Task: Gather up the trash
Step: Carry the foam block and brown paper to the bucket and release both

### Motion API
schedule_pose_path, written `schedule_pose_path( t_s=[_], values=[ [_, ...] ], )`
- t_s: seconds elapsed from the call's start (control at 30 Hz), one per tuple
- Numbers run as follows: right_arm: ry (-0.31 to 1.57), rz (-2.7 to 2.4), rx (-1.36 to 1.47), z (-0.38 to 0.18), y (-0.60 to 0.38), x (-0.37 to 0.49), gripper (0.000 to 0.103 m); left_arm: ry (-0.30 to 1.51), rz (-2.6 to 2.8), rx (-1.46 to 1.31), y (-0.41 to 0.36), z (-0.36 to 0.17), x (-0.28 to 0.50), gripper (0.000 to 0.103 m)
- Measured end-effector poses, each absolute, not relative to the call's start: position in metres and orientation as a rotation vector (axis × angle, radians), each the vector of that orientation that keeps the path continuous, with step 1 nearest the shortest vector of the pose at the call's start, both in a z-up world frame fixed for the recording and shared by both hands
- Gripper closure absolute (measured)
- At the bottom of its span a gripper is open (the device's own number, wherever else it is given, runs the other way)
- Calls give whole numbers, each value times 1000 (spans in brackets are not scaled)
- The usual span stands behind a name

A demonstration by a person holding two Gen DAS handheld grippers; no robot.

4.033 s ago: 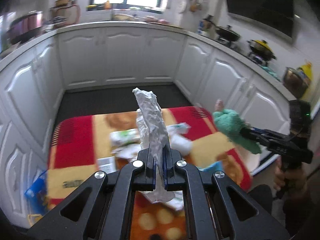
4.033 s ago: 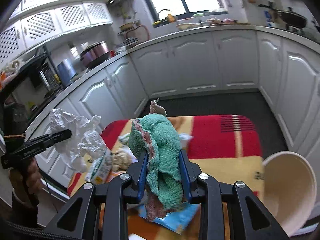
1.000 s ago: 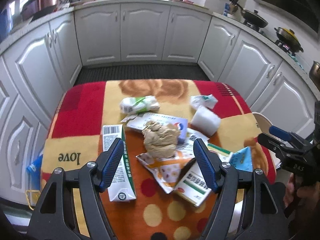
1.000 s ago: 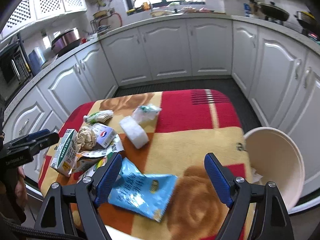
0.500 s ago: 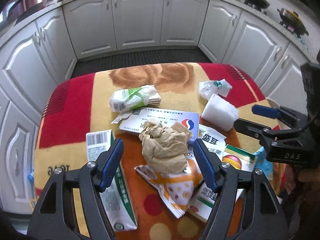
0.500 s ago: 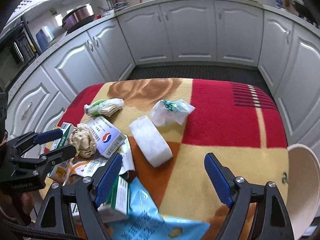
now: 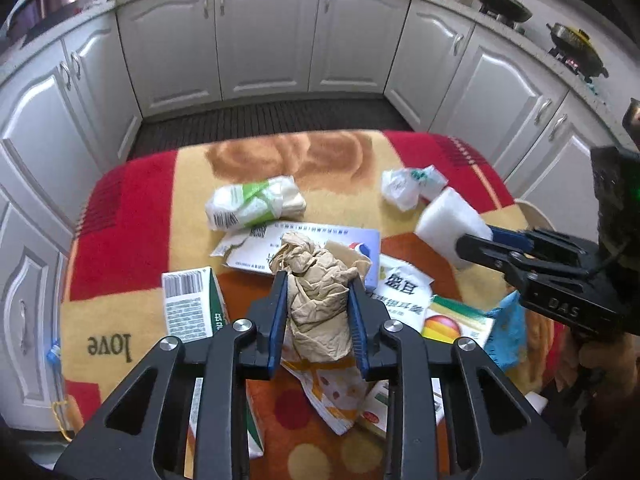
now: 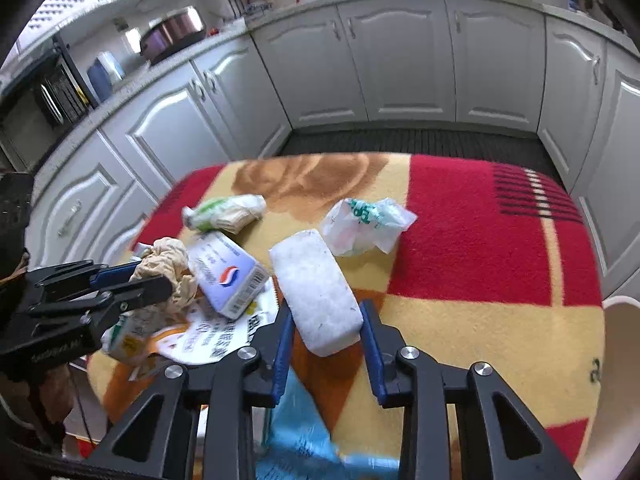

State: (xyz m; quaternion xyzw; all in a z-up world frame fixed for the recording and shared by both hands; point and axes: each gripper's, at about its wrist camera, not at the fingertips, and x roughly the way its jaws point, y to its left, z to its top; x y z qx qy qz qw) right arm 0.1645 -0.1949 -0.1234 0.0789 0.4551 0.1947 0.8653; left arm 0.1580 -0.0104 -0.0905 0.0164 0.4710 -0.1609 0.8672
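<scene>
Crumpled brown paper wad, matt. White foam block, rough-grained. Fuzzy woven tablecloth. Glossy white cabinet doors.

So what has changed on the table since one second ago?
Both grippers came down and closed. The left gripper is closing on the crumpled brown paper; the right gripper now grips the white foam block. The other litter and the blanket stayed in place.

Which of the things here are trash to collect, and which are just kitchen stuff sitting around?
Trash to collect:
crumpled brown paper, between the left tool's closing pads
white foam block, in the right tool
plastic wrapper
milk carton
blue box

Just sitting around:
frying pan
white cabinets
</scene>
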Motion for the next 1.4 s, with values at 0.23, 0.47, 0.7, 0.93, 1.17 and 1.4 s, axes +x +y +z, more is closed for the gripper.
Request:
schedule_pose_path(
  t_s=[0.23, 0.47, 0.7, 0.93, 1.17, 1.4],
  values=[
    [884, 389, 207, -95, -216, 127, 73, 916, -364, 21, -22, -65, 137, 78],
    [831, 342, 207, -74, -233, 95, 73, 877, -395, 49, -46, -53, 118, 78],
    [816, 305, 197, -69, -248, 77, 73, 855, -405, 68, -68, -48, 107, 78],
    [797, 267, 207, -65, -263, 63, 73, 853, -417, 73, -85, -48, 102, 78],
    [795, 218, 218, -65, -282, 55, 72, 863, -457, 61, -107, -49, 98, 78],
    [791, 158, 233, -67, -311, 44, 72, 885, -515, 70, -137, -50, 97, 78]
  ],
)
